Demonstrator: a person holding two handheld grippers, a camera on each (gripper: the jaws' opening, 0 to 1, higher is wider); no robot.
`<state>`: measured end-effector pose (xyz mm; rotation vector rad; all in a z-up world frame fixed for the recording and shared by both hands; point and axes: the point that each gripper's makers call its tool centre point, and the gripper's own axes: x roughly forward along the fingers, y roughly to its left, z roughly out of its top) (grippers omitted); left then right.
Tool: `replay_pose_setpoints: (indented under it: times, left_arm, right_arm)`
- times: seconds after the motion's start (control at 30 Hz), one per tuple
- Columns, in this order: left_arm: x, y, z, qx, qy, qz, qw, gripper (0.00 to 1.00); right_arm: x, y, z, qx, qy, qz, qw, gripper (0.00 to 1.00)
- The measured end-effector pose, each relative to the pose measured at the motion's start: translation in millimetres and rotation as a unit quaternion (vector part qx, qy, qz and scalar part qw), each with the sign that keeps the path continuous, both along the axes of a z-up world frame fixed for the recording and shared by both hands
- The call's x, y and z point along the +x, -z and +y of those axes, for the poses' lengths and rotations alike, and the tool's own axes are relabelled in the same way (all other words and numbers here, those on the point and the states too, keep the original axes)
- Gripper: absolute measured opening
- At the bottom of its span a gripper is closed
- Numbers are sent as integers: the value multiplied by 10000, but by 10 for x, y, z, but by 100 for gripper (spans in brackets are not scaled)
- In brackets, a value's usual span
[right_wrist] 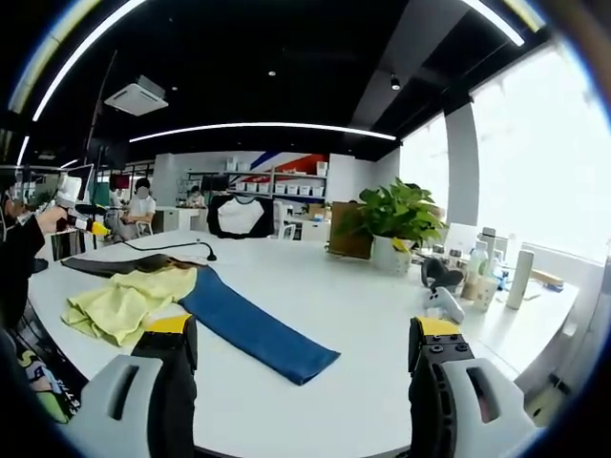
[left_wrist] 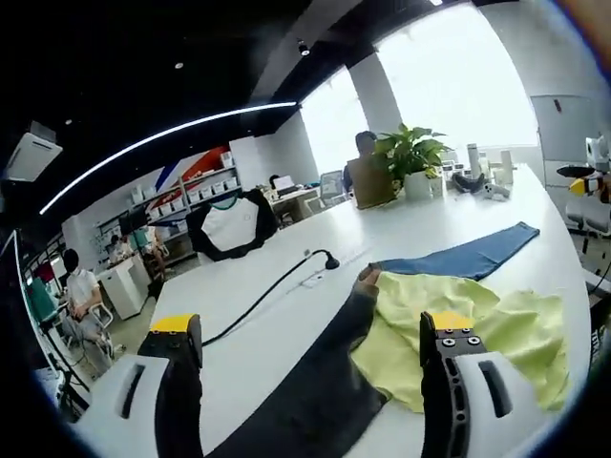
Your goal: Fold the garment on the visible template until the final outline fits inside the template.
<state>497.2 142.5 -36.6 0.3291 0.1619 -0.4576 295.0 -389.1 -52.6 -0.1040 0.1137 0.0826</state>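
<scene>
A crumpled pale yellow-green cloth garment [left_wrist: 449, 324] is seen lying on a large white table [left_wrist: 286, 324], overlapping one end of a long blue fabric strip [left_wrist: 473, 256], with a dark grey cloth piece [left_wrist: 315, 391] stretched alongside it. The left gripper [left_wrist: 310, 358] is held above the dark cloth with its jaws set wide apart and nothing gripped between them. In the right gripper view the same yellow-green garment [right_wrist: 129, 298] is shown well apart from the right gripper [right_wrist: 301, 358], which is likewise spread wide and empty over bare tabletop. A thin black cable [left_wrist: 277, 286] is laid across the table, and a potted green plant [right_wrist: 391, 224] stands at the far side. No fold appears to have been made; the task is judged to be at its outset. A template outline cannot be made out with certainty. Next, an edge of the garment would need to be reached and pinched so it can be spread flat before folding.
</scene>
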Motion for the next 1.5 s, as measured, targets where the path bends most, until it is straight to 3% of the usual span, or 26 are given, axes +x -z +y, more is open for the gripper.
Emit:
replay_pose_setpoints:
  times: [0.23, 0.37, 0.43, 0.6, 0.77, 0.83, 0.9, 1.0, 1.07, 1.1, 1.13, 1.17, 1.37, 1.5]
  left_arm:
    - [240, 61, -250, 562, 340, -185, 9977, 100]
    - [360, 167, -406, 598, 585, -25, 9965, 99]
    - [418, 247, -476, 830, 765, -9, 9936, 98]
    - [509, 387, -642, 727, 993, 202, 9922, 97]
    - [608, 527, -769, 929, 1376, 330, 9856, 96]
    - [673, 520, -777, 862, 1426, 291, 9856, 95]
    - [699, 579, -823, 634, 1562, 517, 9843, 91]
    - [785, 644, -834, 519, 1591, 596, 9841, 82]
    - [786, 774, -812, 875, 1725, 820, 9777, 68]
    - [818, 775, -821, 807, 1694, 803, 9790, 66]
    - [843, 758, -874, 427, 1709, 809, 9810, 66]
    - [858, 771, -889, 347, 1734, 871, 9804, 67]
    - [1023, 954, -928, 334, 1614, 1129, 9798, 62]
    - [1057, 1108, -995, -49, 1555, 1464, 9769, 50]
  right_arm:
    - [16, 17, -29, 15, 14, -2, 10000, 94]
    - [26, 37, -31, 21, -4, 21, 10000, 94]
    - [28, 39, -28, 15, -8, 15, 10000, 94]
    - [46, 58, -23, 22, -20, 34, 10000, 94]
    - [62, 78, -13, 24, -53, 61, 10000, 94]
    - [66, 84, -7, 17, -68, 66, 10000, 94]
    - [72, 92, -5, 24, -79, 74, 9999, 94]
    - [71, 103, 5, 21, -92, 86, 9999, 94]
    - [75, 110, 5, 30, -87, 93, 9999, 94]
    - [80, 114, 7, 31, -92, 97, 9999, 94]
    - [79, 119, 16, 30, -106, 108, 9999, 94]
    - [77, 124, 28, 31, -129, 118, 9998, 94]
    - [74, 123, 68, 7, -151, 123, 9998, 94]
    - [68, 118, 77, -2, -150, 127, 9998, 94]
